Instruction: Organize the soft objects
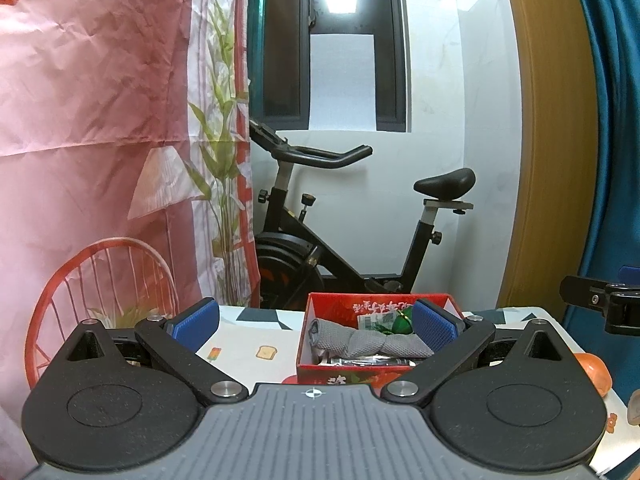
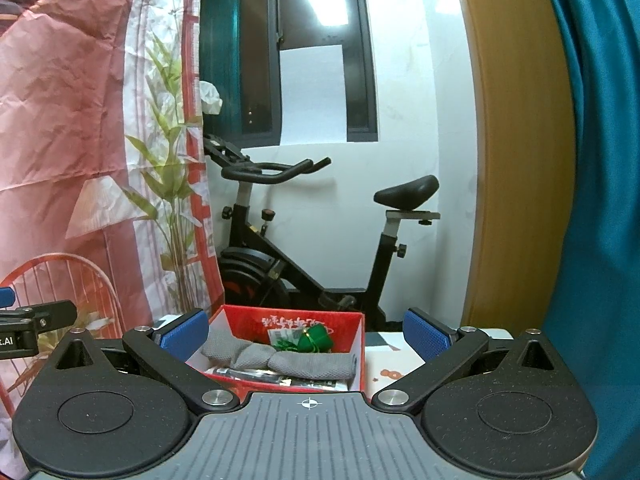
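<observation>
Red box sits on the bench toward its far edge, straight ahead of both tools. The left hand-held gripper hangs level with its blue pads spread wide, empty, the box between its fingers in view. The right hand-held gripper mirrors it, spread wide, nothing held, box just beyond. Inside, a grey knitted cloth, twisted in the middle, lies across the box, a small green ornament behind it against the far wall. An orange soft toy rests at the bench's right edge.
</observation>
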The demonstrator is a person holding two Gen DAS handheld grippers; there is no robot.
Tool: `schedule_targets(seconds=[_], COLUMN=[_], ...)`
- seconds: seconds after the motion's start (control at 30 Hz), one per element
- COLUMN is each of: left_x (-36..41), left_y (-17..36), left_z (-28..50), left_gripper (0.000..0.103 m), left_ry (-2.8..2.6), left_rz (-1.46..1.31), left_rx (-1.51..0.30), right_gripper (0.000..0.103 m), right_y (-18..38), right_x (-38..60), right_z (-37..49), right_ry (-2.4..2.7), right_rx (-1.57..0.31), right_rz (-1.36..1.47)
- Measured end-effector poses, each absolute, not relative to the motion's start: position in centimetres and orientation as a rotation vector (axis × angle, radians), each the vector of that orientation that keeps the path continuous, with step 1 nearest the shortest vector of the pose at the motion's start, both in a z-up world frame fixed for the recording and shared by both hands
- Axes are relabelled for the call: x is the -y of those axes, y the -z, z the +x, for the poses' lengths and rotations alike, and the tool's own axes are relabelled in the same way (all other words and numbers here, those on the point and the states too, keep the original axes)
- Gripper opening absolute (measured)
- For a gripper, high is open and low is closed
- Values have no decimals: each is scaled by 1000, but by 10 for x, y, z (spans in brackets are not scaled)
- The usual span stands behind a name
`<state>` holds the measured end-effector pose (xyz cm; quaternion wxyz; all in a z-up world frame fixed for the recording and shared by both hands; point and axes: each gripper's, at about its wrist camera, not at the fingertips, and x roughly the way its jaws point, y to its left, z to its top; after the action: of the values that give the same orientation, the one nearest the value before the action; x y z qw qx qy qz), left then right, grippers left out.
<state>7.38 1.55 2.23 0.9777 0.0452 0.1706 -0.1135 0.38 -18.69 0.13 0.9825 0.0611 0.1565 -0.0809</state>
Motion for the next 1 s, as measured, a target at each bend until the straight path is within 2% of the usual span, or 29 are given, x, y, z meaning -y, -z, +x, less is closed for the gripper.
schedule_targets(seconds=[1.0], left_x=[-15], left_y=[-21], left_z=[71], left_gripper=[103], left_ry=[232], left_rz=[83], left_rx=[-348], right_gripper=[103], right_y=[-4], right_x=[190], right_z=[1], right_ry=[165], right_rx=[-306], right_rz=[122])
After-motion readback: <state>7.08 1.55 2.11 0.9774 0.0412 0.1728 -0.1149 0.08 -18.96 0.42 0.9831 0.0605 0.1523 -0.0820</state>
